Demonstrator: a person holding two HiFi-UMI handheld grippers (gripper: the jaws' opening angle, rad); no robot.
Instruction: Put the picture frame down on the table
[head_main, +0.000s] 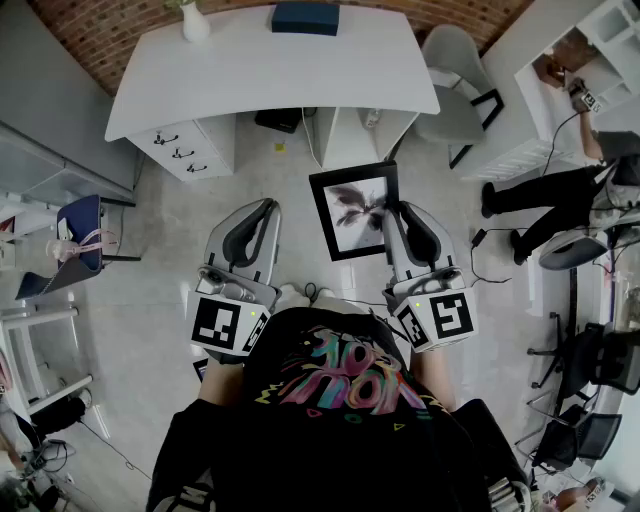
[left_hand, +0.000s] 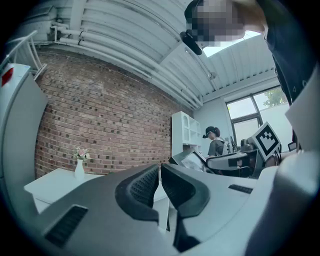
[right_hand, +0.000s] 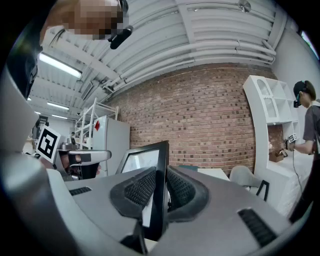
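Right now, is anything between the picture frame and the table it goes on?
Nothing visible. The right tongs grip the picture frame over the floor, short of the table. Its near part is bare; only a vase and a blue box sit at its far edge.

We count 2 tools: left tool (head_main: 262, 206) & right tool (head_main: 393, 210). 1 picture frame (head_main: 355, 210). 1 white table (head_main: 270, 75) w/ 1 vase (head_main: 195, 22), 1 blue box (head_main: 305, 17), 3 drawer handles (head_main: 180, 154). 1 grey chair (head_main: 455, 60). 1 other person (head_main: 560, 185).
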